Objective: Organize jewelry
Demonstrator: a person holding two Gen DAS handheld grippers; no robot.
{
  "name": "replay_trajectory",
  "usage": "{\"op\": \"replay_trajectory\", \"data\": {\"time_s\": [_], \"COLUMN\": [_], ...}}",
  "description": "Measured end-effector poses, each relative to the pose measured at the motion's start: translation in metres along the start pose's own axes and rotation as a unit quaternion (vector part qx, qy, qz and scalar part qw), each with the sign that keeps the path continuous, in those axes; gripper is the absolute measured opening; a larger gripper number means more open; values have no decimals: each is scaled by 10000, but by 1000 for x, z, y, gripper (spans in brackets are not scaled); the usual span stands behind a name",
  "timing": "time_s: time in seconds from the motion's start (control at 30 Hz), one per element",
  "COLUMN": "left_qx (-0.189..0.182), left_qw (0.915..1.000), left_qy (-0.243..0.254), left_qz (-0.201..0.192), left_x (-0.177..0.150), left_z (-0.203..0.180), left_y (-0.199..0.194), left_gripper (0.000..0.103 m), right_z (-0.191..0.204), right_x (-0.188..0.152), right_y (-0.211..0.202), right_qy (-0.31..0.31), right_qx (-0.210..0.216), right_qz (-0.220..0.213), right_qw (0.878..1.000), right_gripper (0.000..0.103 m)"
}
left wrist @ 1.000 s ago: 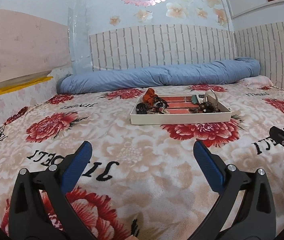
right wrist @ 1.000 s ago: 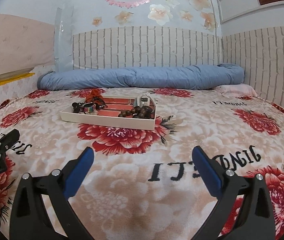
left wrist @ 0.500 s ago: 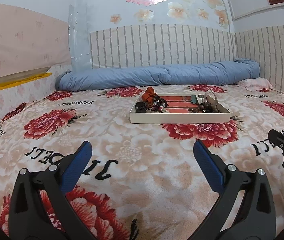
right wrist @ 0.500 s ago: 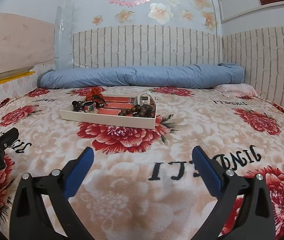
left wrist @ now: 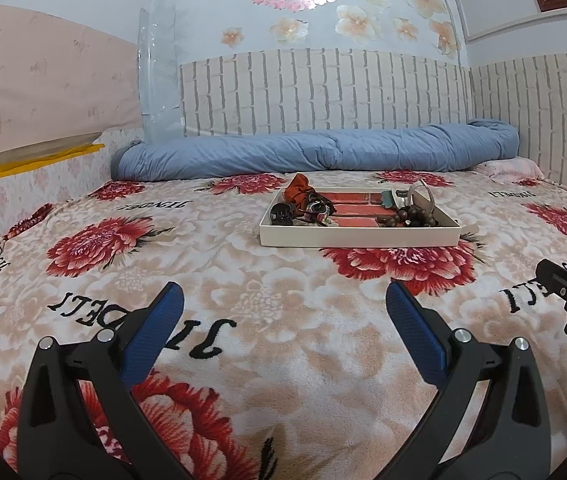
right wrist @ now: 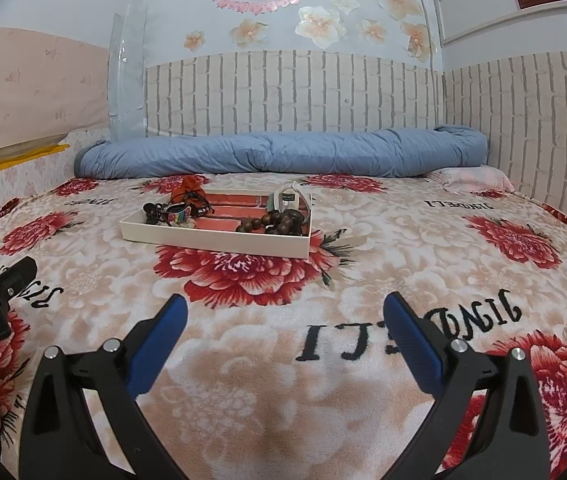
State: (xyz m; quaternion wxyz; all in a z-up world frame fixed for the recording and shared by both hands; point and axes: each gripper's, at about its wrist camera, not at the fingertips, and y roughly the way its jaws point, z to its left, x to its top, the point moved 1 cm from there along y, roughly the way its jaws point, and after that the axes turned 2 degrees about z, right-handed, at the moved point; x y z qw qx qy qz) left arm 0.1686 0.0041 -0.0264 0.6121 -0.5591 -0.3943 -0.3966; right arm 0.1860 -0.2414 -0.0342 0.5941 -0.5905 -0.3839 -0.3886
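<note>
Left tongs (left wrist: 279,300): hovering low over the bed (left wrist: 243,280), spread wide, gripping nothing.
Right tongs (right wrist: 281,312): hovering likewise, wide apart, unladen.
Tray (left wrist: 359,237): lying mid-bed ahead, holding beads (left wrist: 415,216).

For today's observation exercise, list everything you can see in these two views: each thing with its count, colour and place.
tray: one, cream walls with red lining, middle of the bed
wooden beads: one cluster, dark brown, right end of the tray
orange pouch: one, orange-red, far left corner of the tray
small dark jewelry pieces: several, black and multicoloured, left end of the tray
blanket: one, beige with red flowers, covering the bed
rolled duvet: one, blue, along the brick-pattern wall
pillow: one, pink, far right
left tongs: one, black with blue pads, open, empty
right tongs: one, same colours, open, empty
</note>
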Motion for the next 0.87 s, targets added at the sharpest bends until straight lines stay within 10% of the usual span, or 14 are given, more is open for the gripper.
{"op": "replay_trajectory", "data": {"time_s": [0.87], "left_qx": [46], "left_qw": [9999], "left_qy": [90], "left_qz": [-49], "left_x": [2], "left_z": [-2], "left_y": [-1], "left_gripper": [98], "right_z": [-1], "right_x": [0], "right_y": [0], "right_qy": [16], "right_qx": [3], "right_qz": [-2], "right_qw": [10000], "right_gripper": [96]}}
